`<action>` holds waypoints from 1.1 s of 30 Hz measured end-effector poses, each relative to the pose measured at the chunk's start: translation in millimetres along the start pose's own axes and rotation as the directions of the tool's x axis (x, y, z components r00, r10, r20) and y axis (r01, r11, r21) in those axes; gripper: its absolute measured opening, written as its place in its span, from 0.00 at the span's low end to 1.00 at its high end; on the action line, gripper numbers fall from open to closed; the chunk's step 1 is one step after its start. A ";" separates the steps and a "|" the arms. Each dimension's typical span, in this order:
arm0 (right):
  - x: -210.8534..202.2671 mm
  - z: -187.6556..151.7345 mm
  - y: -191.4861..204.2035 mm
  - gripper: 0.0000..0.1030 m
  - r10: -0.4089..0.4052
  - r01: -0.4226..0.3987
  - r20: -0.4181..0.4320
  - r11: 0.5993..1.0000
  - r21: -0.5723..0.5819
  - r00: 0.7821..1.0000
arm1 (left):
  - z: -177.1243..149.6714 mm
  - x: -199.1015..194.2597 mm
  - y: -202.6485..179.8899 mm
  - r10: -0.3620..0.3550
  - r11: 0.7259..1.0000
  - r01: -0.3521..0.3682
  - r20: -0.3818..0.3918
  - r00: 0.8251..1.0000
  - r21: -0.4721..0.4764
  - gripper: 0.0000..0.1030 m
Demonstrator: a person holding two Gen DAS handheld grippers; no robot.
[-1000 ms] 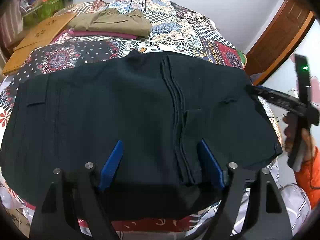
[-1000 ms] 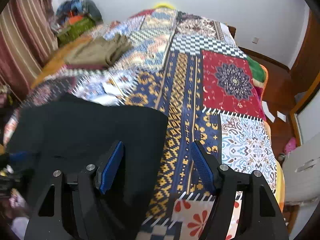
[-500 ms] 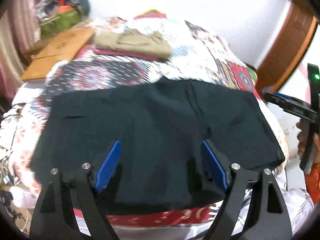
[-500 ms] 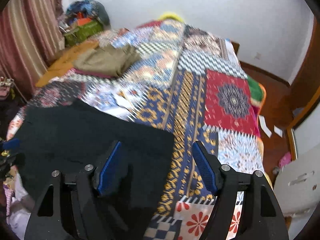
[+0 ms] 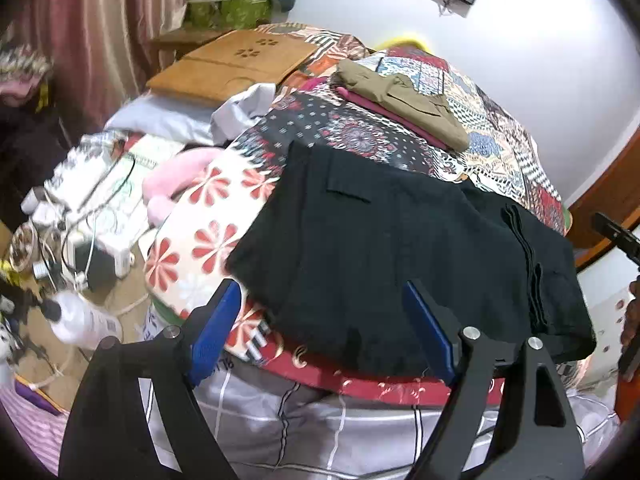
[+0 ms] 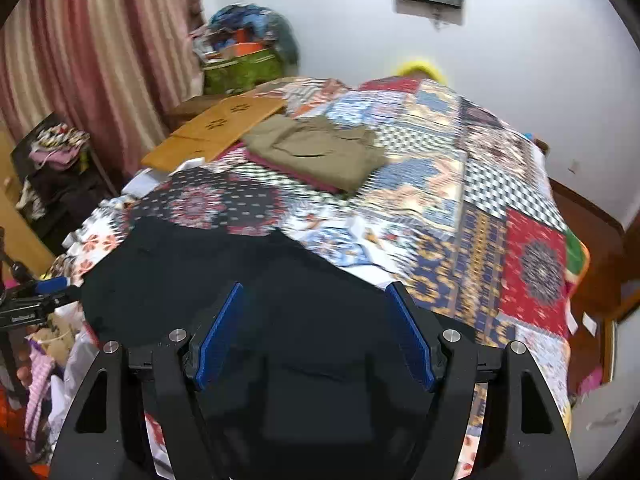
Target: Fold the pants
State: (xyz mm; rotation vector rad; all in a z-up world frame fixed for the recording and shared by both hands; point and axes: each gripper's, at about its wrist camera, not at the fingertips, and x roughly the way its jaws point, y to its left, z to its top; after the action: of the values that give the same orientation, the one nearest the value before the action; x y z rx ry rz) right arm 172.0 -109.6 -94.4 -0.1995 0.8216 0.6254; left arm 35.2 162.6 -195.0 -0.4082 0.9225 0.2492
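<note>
Behind right tongs (image 6: 316, 336), pants (image 6: 280, 304) partly hidden.

Black pants (image 5: 400, 248), folded into a compact, roughly rectangular stack, flat on the patchwork bedspread at the near edge of the bed. Left wrist view: they fill centre to right of frame, long axis running upper left to lower right; a pocket flap seam shows upper left of the fabric, stacked layered fold edges run as vertical ridges toward the right side. Lower right corner droops slightly over the bed edge. Right wrist view: same pants (image 6: 224, 280) occupy lower centre and lower left, dark and low in detail, far edge an uneven line against the patterned bedspread. Fabric matte, lightly creased.
</note>
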 end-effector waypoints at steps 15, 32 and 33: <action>48.5 -6.2 90.7 0.67 0.102 -0.117 -0.104 0.981 -0.153 0.989 | -36.1 32.4 22.6 -0.272 0.951 0.247 -0.124 0.954 -0.186 0.76; 85.5 -36.0 109.7 0.68 0.075 -0.120 -0.220 0.973 -0.199 0.973 | -13.9 62.8 6.8 -0.344 0.923 0.314 -0.110 0.932 -0.223 0.65; 87.0 -37.0 110.1 0.69 0.076 -0.122 -0.224 0.972 -0.199 0.972 | -13.5 60.7 4.1 -0.326 0.932 0.302 -0.102 0.940 -0.203 0.65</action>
State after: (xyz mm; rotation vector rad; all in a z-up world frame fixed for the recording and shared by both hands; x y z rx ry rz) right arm 128.6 2.5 -175.7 -0.4274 0.9781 0.7966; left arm 59.4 162.3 -252.4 -0.7449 0.9530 0.0117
